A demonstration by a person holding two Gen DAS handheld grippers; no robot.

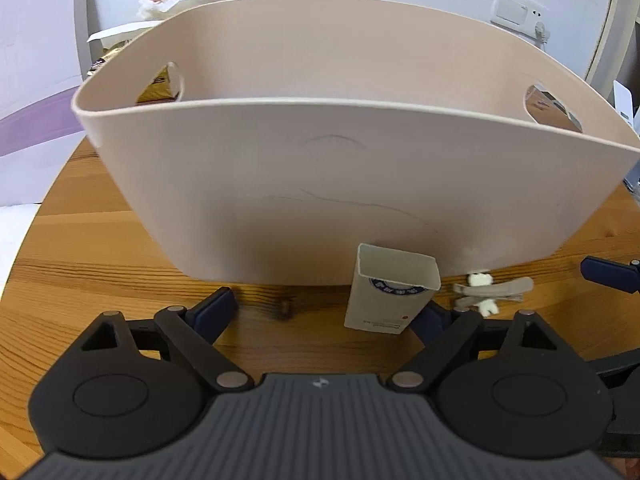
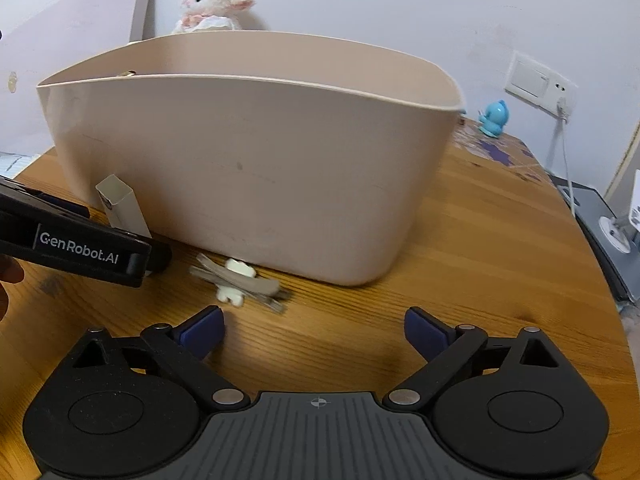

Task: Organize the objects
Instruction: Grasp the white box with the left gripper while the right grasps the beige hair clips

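- Cardboard, thin and pale, makes up the small carton (image 1: 390,294), which stands upright on the desk (image 1: 100,272) just in front of the beige tub (image 1: 320,184), its top open and apparently hollow.
- I judge the carton very light and easily crushed: a squeeze across its broad faces would likely dent it, so a gentle pinch low on the narrow sides looks safest.
- Left hand-held gripper (image 1: 326,306) is spread wide and holds nothing; the carton stands between its two fingers, close against the right-side finger, whose pad it partly hides.
- Hair clip (image 2: 240,282), flat and grey-beige with a small white plush charm, lies on the desk just beside the tub's front wall and to the right of the carton.
- It looks light, thin and low-lying, so it may slide or pivot when nudged; gripping across the middle at the charm, where it is thickest, seems the best hold.
- Right hand-held gripper (image 2: 314,330) is likewise spread and empty, near the clip but apart from it, with the clip ahead and toward its left-side finger.
- Plastic tub, smooth with cut-out handles, appears stiff and tall-walled; anything going in would need lifting above the rim.
- Whether the tub already holds items cannot be told from here.
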